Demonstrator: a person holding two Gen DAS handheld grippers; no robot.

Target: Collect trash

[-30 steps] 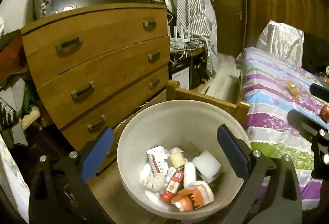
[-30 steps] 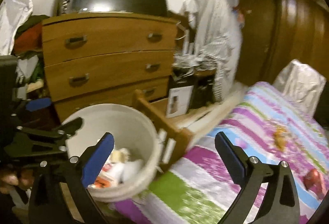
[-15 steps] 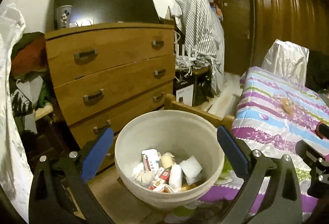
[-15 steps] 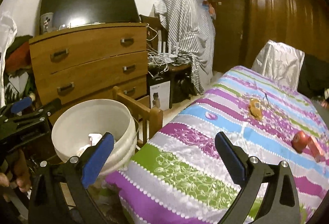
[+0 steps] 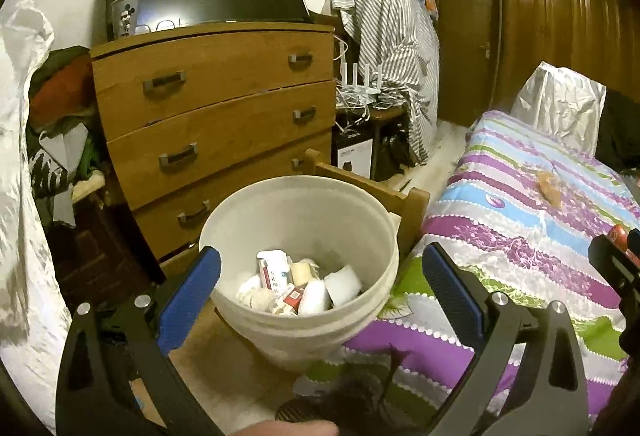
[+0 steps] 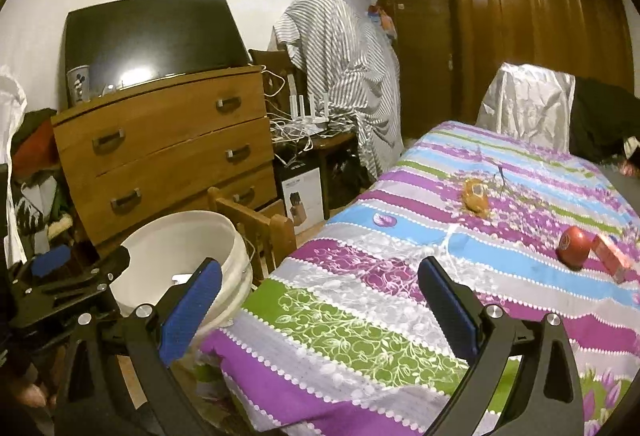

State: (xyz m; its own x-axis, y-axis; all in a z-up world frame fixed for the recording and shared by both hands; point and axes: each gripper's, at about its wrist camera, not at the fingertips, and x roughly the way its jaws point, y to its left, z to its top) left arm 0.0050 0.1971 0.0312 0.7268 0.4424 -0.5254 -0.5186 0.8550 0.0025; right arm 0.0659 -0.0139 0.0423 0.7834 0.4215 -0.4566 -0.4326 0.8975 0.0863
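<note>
Trash [image 6: 574, 247] lies on the striped bed [image 6: 400, 276] at three o'clock of the right view: a red round piece touching a red carton, an orange wrapper farther up. We have swung the right gripper [image 6: 318, 310] off the white bucket [image 5: 298, 232] toward the bed; the collecting goes on. Both grippers stand spread and empty, the left gripper [image 5: 322, 290] over the bucket's rim. The wooden footboard [image 6: 256, 222] sits between bucket and bed; the bedspread offers open room.
</note>
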